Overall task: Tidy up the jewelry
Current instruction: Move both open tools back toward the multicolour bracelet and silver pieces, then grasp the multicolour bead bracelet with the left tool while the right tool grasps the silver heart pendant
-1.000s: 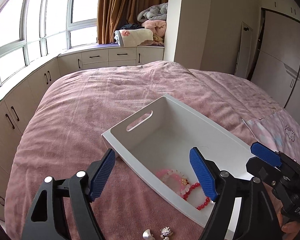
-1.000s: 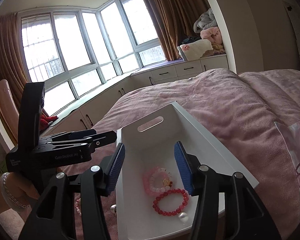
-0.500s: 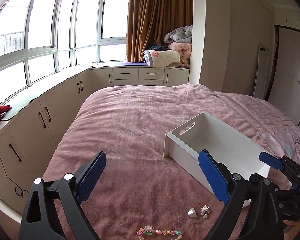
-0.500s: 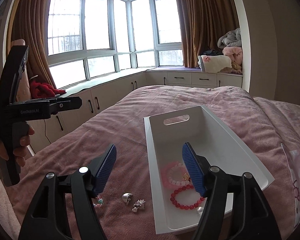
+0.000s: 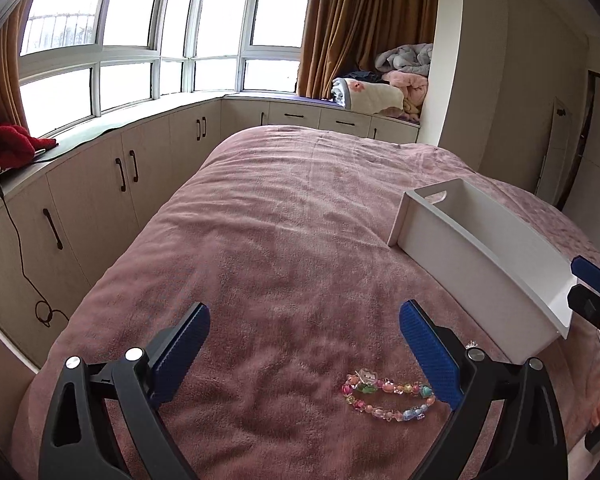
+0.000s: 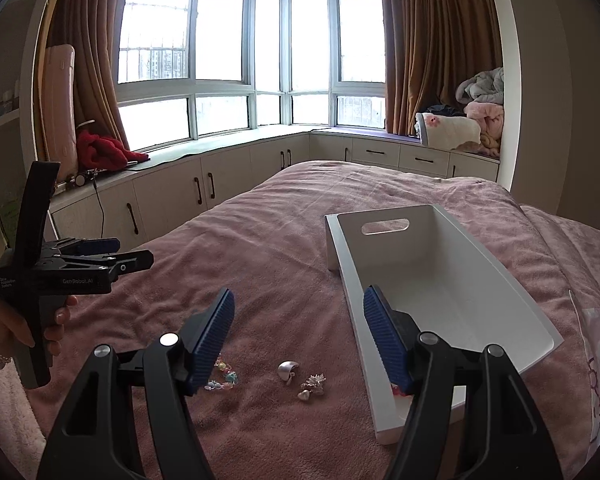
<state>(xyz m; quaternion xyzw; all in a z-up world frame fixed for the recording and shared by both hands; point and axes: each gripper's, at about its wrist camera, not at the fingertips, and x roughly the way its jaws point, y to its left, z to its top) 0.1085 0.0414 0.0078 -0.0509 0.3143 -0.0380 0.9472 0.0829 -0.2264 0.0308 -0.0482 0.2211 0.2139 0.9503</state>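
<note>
On the far left of the right wrist view, the left tongs [image 6: 100, 250] show only in side profile above the bed's left edge, so their spread cannot be read there; in their own view the left tongs [image 5: 304, 336] stand wide open and empty over the pink bedspread [image 5: 284, 216]. A multicoloured bead bracelet [image 5: 386, 396] lies on the bedspread just inside the right finger, its right end partly hidden behind the blue pad. In the right wrist view only a bit of that bracelet [image 6: 222, 376] shows past the left pad. Right of it, in the gap between the fingers of the right tongs [image 6: 298, 320], which are also open and hold nothing, lie a silver shell-shaped piece [image 6: 287, 370] and a small cluster of silver charms [image 6: 311, 388], too small to make out. Broad bare bedspread stretches beyond them to the far edge. At the right sits a white handled bin [image 6: 460, 280]; its near end is hidden by the right finger, with just a scrap of red beads [image 6: 398, 390] peeking beside it.
</note>
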